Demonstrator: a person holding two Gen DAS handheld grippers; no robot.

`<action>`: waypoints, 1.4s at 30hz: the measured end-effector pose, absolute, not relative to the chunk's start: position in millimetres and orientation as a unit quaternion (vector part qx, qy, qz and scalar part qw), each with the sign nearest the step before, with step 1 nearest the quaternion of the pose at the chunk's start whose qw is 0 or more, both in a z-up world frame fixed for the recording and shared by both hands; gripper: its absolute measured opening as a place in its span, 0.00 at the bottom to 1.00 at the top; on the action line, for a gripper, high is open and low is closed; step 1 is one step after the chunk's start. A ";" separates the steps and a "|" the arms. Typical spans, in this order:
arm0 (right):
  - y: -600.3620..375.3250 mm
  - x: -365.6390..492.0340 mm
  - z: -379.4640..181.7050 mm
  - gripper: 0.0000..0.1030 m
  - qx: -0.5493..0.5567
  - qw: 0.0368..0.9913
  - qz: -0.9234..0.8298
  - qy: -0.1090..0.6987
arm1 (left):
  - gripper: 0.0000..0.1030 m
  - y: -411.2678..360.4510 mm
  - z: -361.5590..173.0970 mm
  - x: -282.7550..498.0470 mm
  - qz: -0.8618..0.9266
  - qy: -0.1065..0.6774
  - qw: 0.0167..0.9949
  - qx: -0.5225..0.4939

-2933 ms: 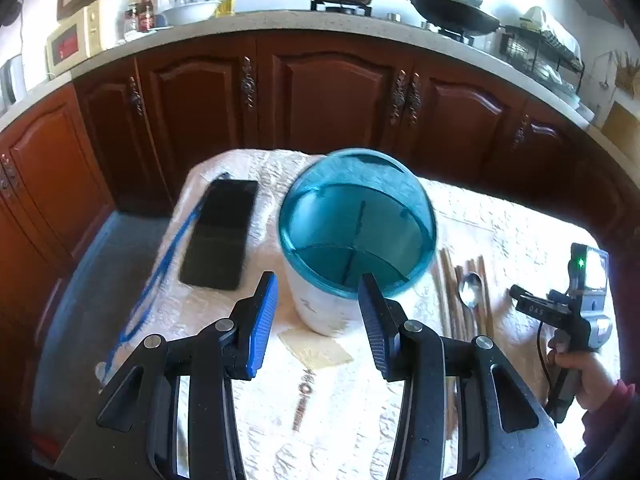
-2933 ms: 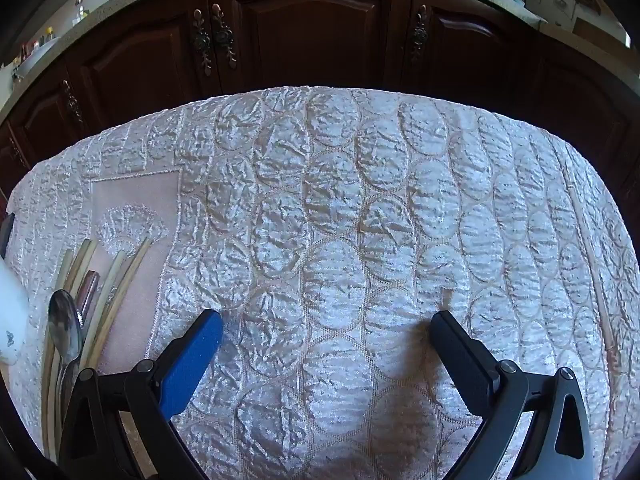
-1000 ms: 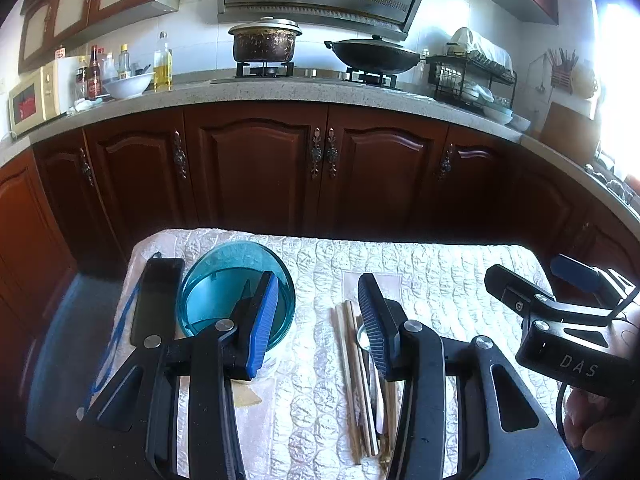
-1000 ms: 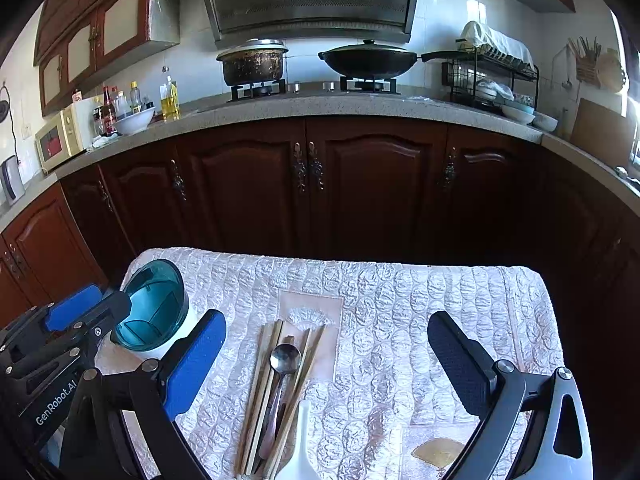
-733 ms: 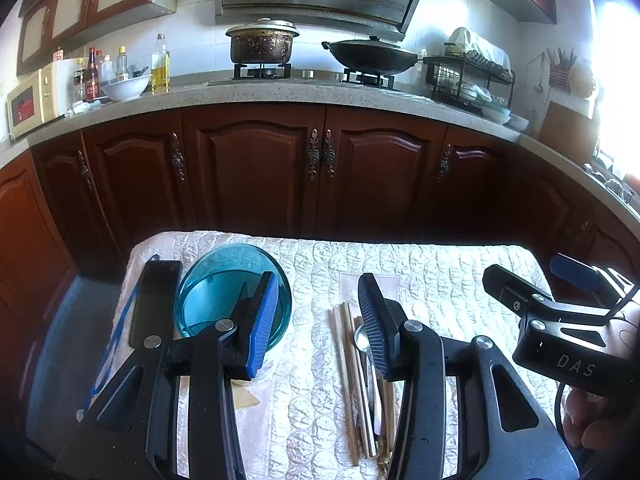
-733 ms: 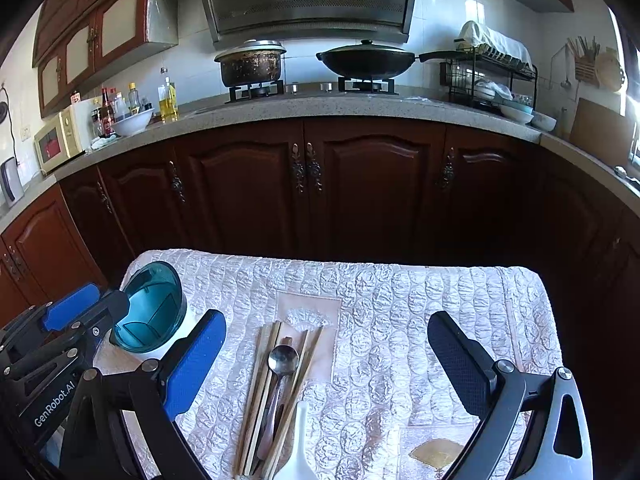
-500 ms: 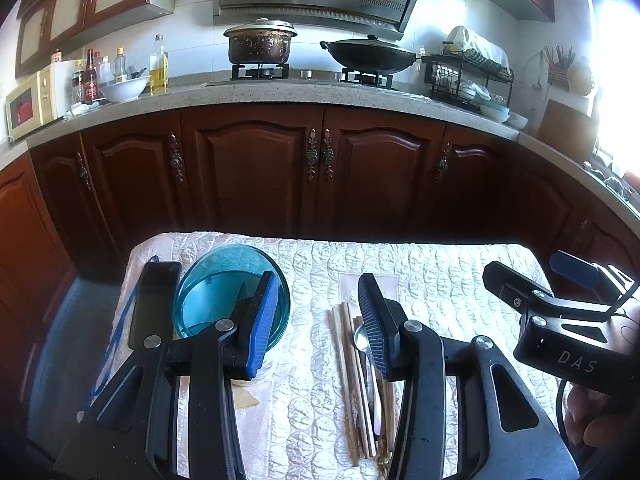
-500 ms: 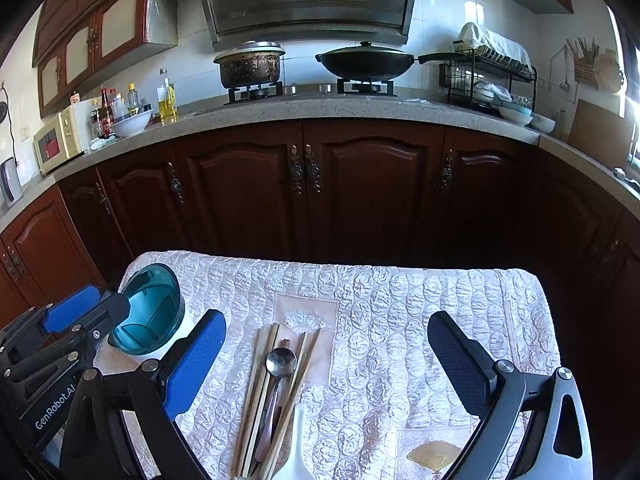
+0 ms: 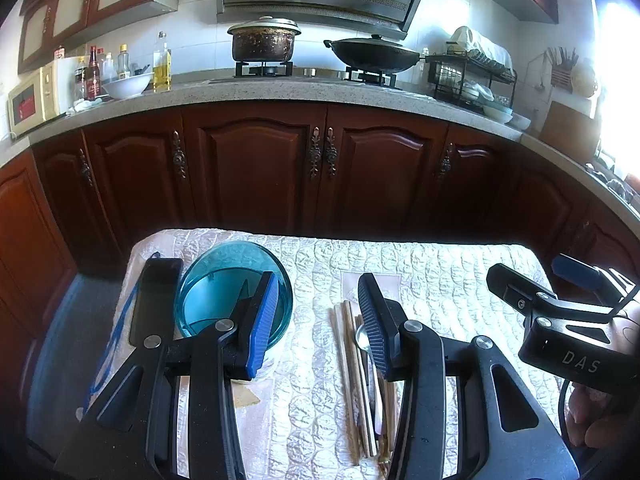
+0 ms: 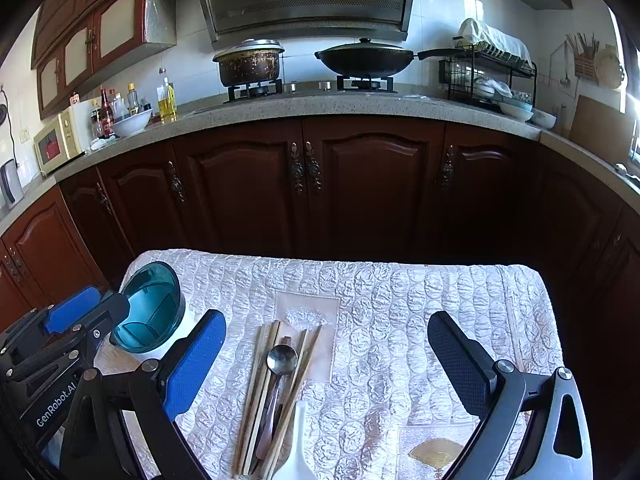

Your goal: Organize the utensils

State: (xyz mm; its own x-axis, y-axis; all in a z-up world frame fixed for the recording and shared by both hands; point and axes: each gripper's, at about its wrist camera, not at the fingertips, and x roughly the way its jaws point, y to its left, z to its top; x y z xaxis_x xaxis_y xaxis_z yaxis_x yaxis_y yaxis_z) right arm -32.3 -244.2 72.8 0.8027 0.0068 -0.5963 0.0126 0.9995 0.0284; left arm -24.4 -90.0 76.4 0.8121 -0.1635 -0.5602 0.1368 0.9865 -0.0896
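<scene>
One teal holder [image 10: 149,311] stands empty, dividers visible; both grippers' fingers [image 9: 262,322] [image 10: 194,362] spread wide, holding nothing.

A puckered, quilted cloth [image 10: 400,320] with a soft sheen covers the tabletop. On it lie matt wooden chopsticks [image 10: 256,392], a polished metal spoon [image 10: 282,358] and a glossy white ceramic-looking spoon [image 10: 298,456], beside a holder [image 10: 150,312] of clear teal plastic. Each tool has matt black plastic arms and ribbed pads.

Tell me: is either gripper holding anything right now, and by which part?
Nothing is held. The left gripper and right gripper are both open above the table, with the utensils untouched.
</scene>
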 end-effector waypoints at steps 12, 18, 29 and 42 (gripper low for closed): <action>-241.5 -33.0 72.1 0.98 0.011 0.949 0.000 0.314 | 0.40 -86.6 74.3 -24.6 -0.076 0.296 0.952 -0.021; -241.8 -32.2 72.3 0.98 0.011 0.949 0.001 0.314 | 0.40 -87.1 74.1 -24.6 -0.074 0.297 0.952 -0.019; -242.6 -31.9 71.8 0.98 0.010 0.950 -0.001 0.313 | 0.40 -86.7 74.0 -24.7 -0.071 0.296 0.952 -0.020; -242.2 -32.2 70.3 0.98 0.005 0.950 0.001 0.313 | 0.40 -88.3 73.3 -25.0 -0.071 0.298 0.952 -0.019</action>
